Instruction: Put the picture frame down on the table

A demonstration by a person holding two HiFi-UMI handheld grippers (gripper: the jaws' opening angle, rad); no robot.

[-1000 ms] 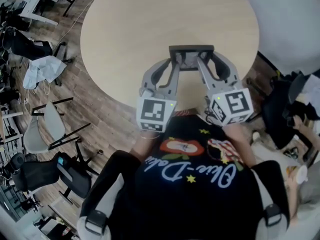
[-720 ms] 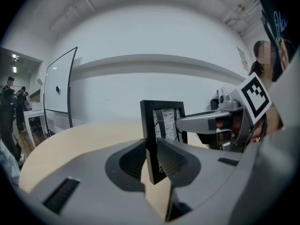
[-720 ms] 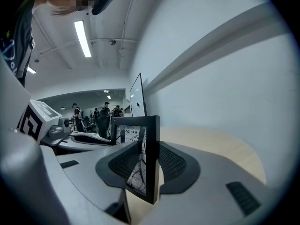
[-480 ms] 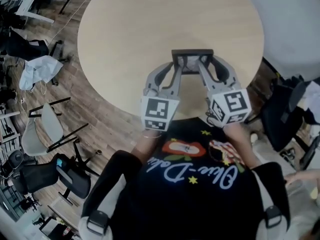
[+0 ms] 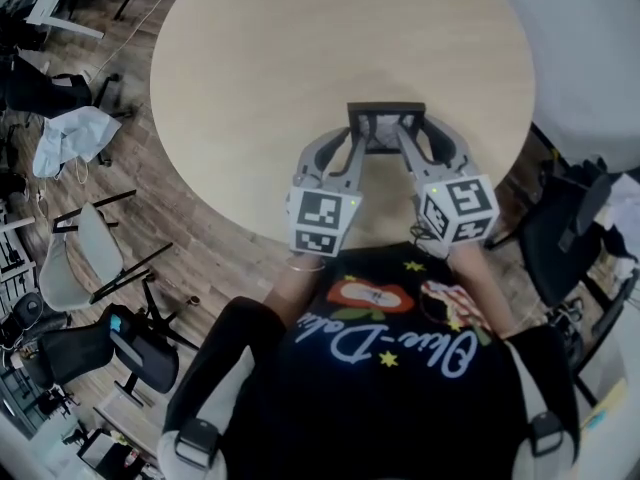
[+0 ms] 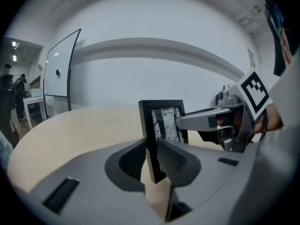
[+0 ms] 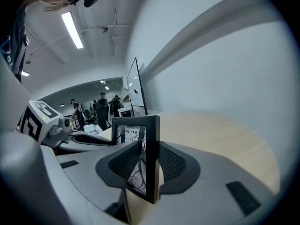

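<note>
1. The left gripper [image 6: 152, 162] has its jaws pressed on the left edge of a black picture frame [image 5: 385, 118].
2. The right gripper [image 7: 150, 165] clamps the frame's right edge.
3. The frame stands upright between them, over the near part of a round pale table [image 5: 300, 48].

We were in an office, an open work room as far as we could tell. A large round table [image 5: 300, 58] of light wood stood on a floor [image 5: 215, 243] of wooden planks, with several swivel chairs [image 5: 140, 353] beside it. Near a plain white wall [image 6: 154, 22] stood a whiteboard [image 6: 61, 69]. Further back we saw desks [image 5: 60, 8], long ceiling lamps [image 7: 72, 29] and some people [image 7: 101, 109] standing.
</note>
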